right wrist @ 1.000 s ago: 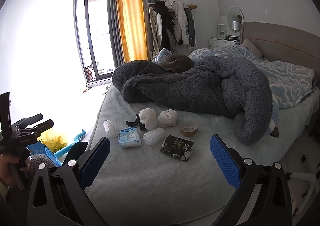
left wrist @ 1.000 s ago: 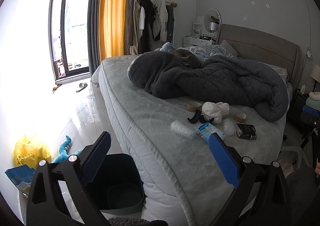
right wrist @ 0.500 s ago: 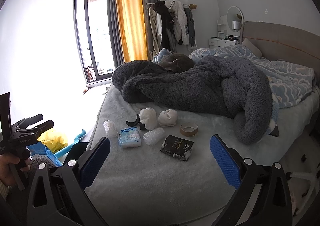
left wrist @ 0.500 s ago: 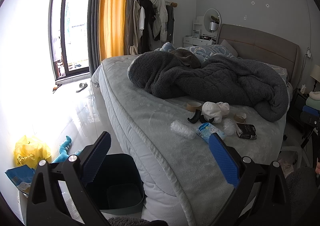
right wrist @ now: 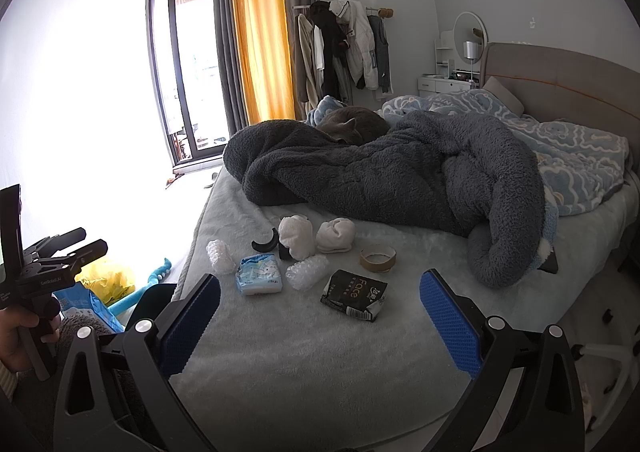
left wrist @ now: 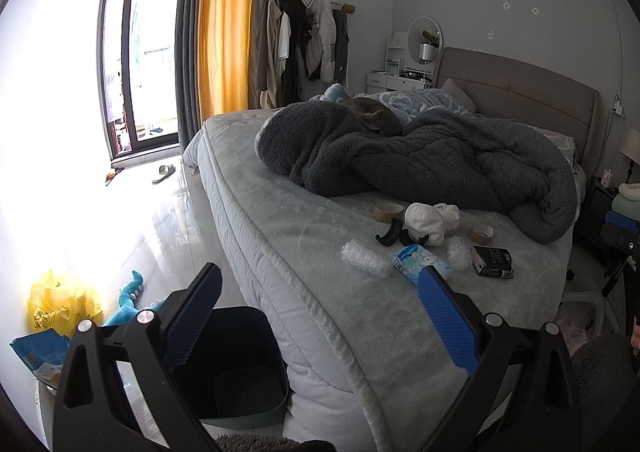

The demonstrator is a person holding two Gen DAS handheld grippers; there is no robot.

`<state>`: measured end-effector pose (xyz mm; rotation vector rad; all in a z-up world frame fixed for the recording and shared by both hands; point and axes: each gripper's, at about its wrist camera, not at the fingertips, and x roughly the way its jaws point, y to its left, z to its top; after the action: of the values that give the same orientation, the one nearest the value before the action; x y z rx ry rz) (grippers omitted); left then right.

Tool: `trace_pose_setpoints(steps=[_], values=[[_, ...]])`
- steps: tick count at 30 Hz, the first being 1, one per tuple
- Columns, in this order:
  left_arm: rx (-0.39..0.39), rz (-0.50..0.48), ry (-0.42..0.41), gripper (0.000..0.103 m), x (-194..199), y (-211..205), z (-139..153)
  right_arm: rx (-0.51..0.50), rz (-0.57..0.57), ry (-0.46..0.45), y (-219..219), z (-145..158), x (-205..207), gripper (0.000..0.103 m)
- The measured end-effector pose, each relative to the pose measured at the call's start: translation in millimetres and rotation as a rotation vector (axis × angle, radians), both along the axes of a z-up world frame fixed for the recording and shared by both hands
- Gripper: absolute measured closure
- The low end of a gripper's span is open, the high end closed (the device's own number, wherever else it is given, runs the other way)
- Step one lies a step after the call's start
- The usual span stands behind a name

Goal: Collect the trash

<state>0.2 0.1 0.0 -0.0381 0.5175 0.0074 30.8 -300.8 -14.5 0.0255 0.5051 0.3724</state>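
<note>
A: Status on the trash run?

B: Not started, by my read. Bed [right wrist: 304, 364] carries the whole pile, near its foot corner. Bin [left wrist: 240, 368] sits on the floor beside the bed; what I see of its inside looks empty.

A: Grippers?

B: My left hand-held gripper [left wrist: 320, 316] and right hand-held gripper [right wrist: 320, 316] are both spread wide, holding nothing, well short of the pile.

A: What's left?

B: All of it: black carton [right wrist: 354, 295], tissue pack [right wrist: 259, 275], two bubble-wrap wads [right wrist: 307, 271], tape roll [right wrist: 377, 258], black hook [right wrist: 265, 243].
</note>
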Motion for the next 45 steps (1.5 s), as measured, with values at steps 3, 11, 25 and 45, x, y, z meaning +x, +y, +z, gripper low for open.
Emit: trace_pose_setpoints(steps=[3, 11, 25, 45], values=[[-0.001, 0.0, 0.001, 0.003, 0.1, 0.0, -0.1, -0.001, 0.0, 0.001, 0.2, 0.0, -0.2, 0.002], [0.007, -0.001, -0.001, 0.003, -1.2, 1.5, 0.4, -0.001, 0.0, 0.001, -0.9, 0.5, 0.1, 0.002], [0.01, -0.002, 0.003, 0.003, -0.4, 3.2, -3.9, 0.002, -0.001, -0.001, -0.6, 1.2, -0.7, 0.002], [0.029, 0.0, 0.017, 0.003, -2.1, -0.5, -2.6, -0.06, -0.015, 0.014, -3.1, -0.4, 3.9, 0.002]])
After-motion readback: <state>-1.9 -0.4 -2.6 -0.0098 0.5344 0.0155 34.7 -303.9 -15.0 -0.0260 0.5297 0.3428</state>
